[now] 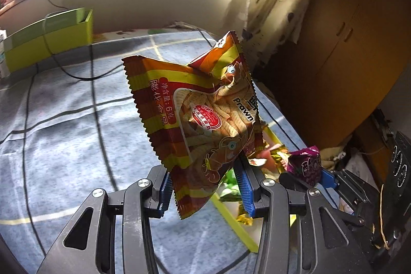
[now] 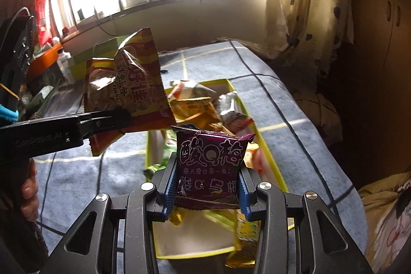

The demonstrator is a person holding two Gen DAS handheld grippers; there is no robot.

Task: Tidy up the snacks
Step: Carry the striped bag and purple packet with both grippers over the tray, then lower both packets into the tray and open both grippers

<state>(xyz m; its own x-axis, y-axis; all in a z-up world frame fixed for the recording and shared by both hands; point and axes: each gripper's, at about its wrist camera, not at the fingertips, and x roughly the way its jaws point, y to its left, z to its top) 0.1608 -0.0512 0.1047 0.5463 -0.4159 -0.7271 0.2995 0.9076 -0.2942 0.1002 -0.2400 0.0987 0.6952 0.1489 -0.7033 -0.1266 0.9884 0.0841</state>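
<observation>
Two wrist fisheyes, close behind own fingers, tilted down toward window; both share snack box (image 2: 259, 130) (image 1: 231, 217) on blue bedspread (image 1: 64, 132) (image 2: 282, 99).

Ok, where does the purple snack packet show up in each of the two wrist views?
Left wrist view: the purple snack packet sits low at the right edge, pinched in the right claw, beyond the prawn cracker bag.
Right wrist view: it fills the lower centre, the purple snack packet clamped in the right claw.
Shared landmark: the yellow-rimmed box of snacks on the blue bedspread.
</observation>
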